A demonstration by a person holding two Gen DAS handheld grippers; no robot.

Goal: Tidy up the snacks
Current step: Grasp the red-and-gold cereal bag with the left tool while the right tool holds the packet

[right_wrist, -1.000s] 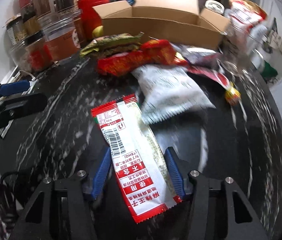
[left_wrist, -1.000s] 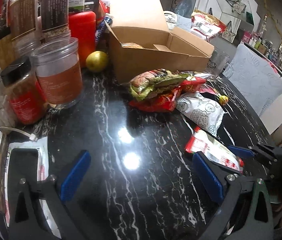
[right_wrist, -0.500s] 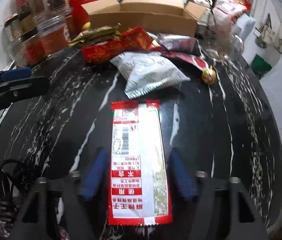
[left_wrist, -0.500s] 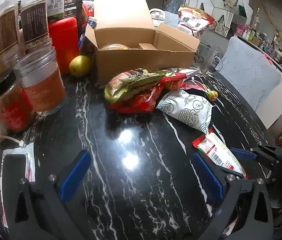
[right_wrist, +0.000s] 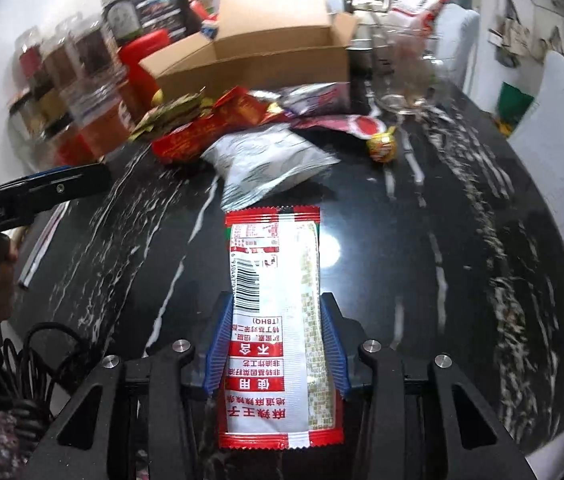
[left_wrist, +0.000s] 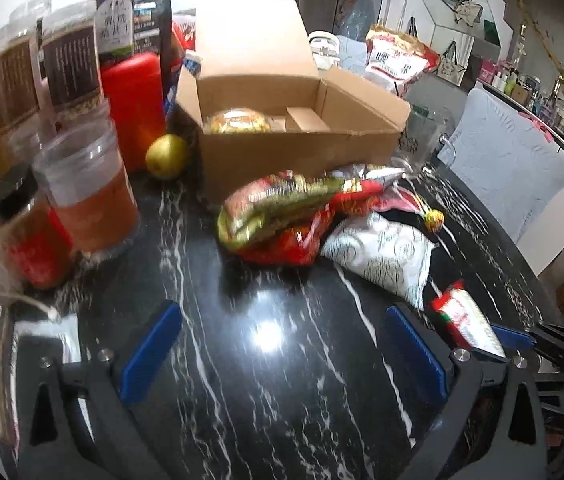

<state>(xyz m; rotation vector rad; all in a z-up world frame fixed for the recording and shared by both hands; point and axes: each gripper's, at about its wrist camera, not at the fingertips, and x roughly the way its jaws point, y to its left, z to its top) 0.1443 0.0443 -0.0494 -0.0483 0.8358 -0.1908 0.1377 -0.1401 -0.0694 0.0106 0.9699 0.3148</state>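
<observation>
My right gripper [right_wrist: 276, 346] is shut on a long red-and-white snack packet [right_wrist: 276, 304], held above the black marble table; the packet also shows in the left wrist view [left_wrist: 467, 322]. My left gripper [left_wrist: 282, 354] is open and empty, low over the table. An open cardboard box [left_wrist: 297, 148] stands at the back with a wrapped snack [left_wrist: 238, 122] inside. In front of it lies a pile of snack bags: a green-red bag [left_wrist: 282, 204], a red bag [right_wrist: 210, 134], a white patterned bag [right_wrist: 270, 164] and a small round candy [right_wrist: 381, 146].
Several spice jars [left_wrist: 90, 196] and a red canister [left_wrist: 134, 108] stand at the left, with a yellow fruit [left_wrist: 166, 157] beside the box. A glass mug [right_wrist: 405, 76] and a red-white bag [left_wrist: 397, 62] are at the right back. The table edge [right_wrist: 553, 320] curves at the right.
My right gripper closed its fingers on the red-and-white packet and lifted it. Both views have pulled back and risen a little, showing more of the box's inside.
</observation>
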